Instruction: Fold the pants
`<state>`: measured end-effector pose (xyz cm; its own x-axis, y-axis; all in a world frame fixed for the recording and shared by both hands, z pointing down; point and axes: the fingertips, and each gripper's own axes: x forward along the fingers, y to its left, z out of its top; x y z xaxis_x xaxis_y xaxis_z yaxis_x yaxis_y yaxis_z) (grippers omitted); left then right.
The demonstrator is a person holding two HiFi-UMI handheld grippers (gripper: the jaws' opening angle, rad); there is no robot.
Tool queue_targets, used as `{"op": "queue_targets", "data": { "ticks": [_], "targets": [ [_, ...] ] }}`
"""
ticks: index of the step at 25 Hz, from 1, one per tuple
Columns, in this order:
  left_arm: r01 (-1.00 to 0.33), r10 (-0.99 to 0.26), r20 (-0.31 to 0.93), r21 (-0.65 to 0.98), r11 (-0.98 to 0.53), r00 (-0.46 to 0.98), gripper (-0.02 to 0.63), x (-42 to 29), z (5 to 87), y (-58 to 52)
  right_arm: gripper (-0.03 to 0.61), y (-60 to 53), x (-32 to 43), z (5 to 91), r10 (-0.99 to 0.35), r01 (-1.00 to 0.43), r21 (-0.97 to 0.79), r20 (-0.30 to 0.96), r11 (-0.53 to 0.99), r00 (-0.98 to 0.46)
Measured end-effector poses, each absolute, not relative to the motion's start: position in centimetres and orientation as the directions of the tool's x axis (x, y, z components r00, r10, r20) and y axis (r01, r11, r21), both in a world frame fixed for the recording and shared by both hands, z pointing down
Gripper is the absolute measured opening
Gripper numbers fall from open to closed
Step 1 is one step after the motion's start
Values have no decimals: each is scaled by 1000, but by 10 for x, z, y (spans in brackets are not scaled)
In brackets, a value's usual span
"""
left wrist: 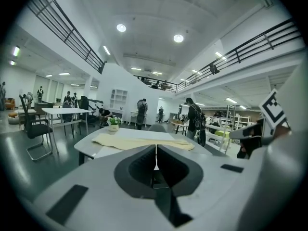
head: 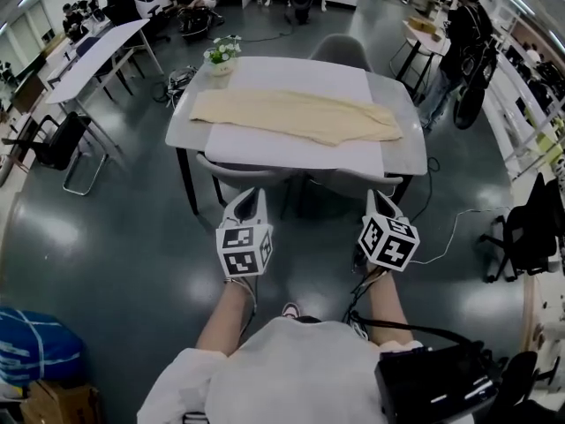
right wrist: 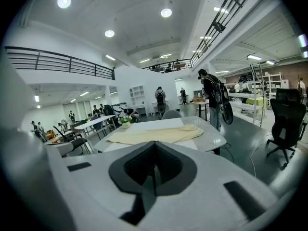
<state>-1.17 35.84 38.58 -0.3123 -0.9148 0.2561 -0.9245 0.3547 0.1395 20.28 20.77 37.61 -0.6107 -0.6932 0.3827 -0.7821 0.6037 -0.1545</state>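
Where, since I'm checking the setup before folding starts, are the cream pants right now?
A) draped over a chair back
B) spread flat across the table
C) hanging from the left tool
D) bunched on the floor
B: the cream pants lie spread out flat on the table, touched by nothing.

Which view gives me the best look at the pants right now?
Head view: it looks down on the pants, whole outline on the table. Both gripper views show them edge-on, a flat cream strip.
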Motion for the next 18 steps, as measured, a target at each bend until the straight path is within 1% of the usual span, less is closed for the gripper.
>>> {"op": "queue_targets", "data": {
  "ticks": [8,14,18],
  "targets": [
    [-937,-912,282,97,336,-298,11,-26,390,292,-8,136,182,390,-674,-778,-199,403,596,-619],
    [-945,-913,306,97,312,-269,11,-36,407,251,-8,107,161,411,-659,-778,-187,436,600,-613],
    [-954,-928,288,110,279,-238,11,-53,406,211,-8,80,141,415,-662,-781,-168,441,601,-605]
  ]
}}
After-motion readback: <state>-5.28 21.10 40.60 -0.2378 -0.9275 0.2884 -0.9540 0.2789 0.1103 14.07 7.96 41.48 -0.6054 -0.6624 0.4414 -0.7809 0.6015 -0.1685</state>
